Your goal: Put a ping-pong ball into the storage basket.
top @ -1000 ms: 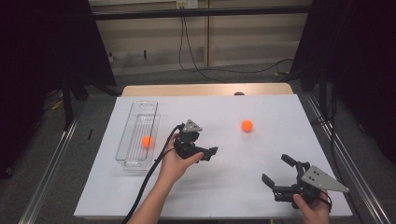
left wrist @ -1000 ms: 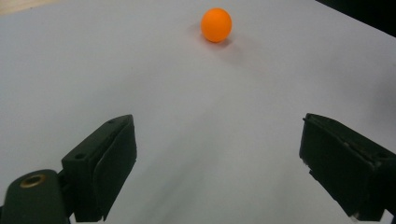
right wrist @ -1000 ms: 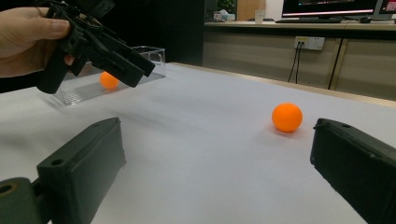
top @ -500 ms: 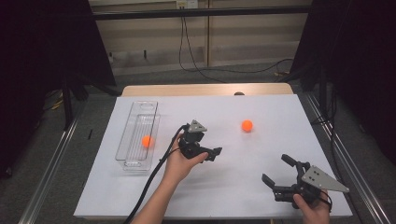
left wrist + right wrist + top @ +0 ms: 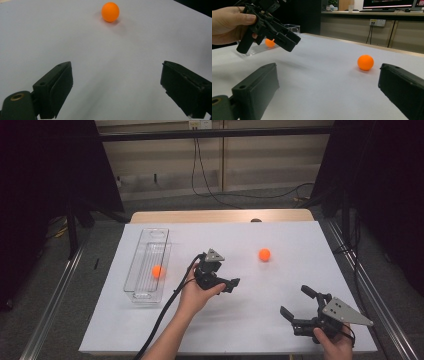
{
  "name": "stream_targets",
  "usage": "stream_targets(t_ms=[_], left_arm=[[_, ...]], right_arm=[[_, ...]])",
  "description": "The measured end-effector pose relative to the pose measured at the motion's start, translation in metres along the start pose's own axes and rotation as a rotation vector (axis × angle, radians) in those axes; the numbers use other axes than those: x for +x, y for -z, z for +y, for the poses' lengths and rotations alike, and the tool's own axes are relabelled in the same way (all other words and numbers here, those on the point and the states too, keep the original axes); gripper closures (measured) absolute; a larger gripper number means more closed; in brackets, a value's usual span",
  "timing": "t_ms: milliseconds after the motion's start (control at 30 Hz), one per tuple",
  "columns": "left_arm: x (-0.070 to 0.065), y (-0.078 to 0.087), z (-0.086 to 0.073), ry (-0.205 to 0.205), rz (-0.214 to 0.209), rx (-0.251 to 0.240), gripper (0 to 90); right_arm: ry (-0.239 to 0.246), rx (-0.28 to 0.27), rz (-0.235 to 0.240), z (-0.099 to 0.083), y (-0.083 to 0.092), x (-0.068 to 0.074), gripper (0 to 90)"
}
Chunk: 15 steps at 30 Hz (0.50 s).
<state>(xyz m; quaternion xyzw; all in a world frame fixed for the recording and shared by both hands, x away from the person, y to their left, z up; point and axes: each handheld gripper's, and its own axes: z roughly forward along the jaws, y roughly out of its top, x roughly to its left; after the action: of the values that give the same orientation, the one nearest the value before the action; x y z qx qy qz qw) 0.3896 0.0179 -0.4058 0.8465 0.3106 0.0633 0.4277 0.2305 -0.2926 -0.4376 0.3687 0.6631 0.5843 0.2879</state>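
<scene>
A: Left hand-held gripper (image 5: pixel 227 284) was spread, pinching nothing, aimed at the loose orange ball (image 5: pixel 264 254) lying on the bench (image 5: pixel 250 330) at its 2 o'clock, well apart.

B: Risk?

A: A jaw could've nudged the ball and sent it rolling. Right hand-held gripper (image 5: pixel 295 307) was spread too. Another ball (image 5: pixel 157 271) sat in the clear tray (image 5: pixel 145 295).

Orange, white, black and clear

A plain orange round ball (image 5: pixel 264 254) lies on the plain white table sheet (image 5: pixel 250 320); a second orange ball (image 5: pixel 157 271) sits in the clear plastic tray (image 5: pixel 145 295). Both grippers, left (image 5: pixel 235 284) and right (image 5: pixel 295 302), are black, each topped with a grey three-cornered plate.
</scene>
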Motion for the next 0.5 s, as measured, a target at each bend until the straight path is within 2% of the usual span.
stream_targets(t_ms=[500], left_arm=[[-0.0028, -0.0101, 0.0012, 0.004, -0.005, -0.003, 11.0]], right_arm=[[-0.002, -0.001, -0.001, 0.0000, 0.0004, -0.0002, 2.3]])
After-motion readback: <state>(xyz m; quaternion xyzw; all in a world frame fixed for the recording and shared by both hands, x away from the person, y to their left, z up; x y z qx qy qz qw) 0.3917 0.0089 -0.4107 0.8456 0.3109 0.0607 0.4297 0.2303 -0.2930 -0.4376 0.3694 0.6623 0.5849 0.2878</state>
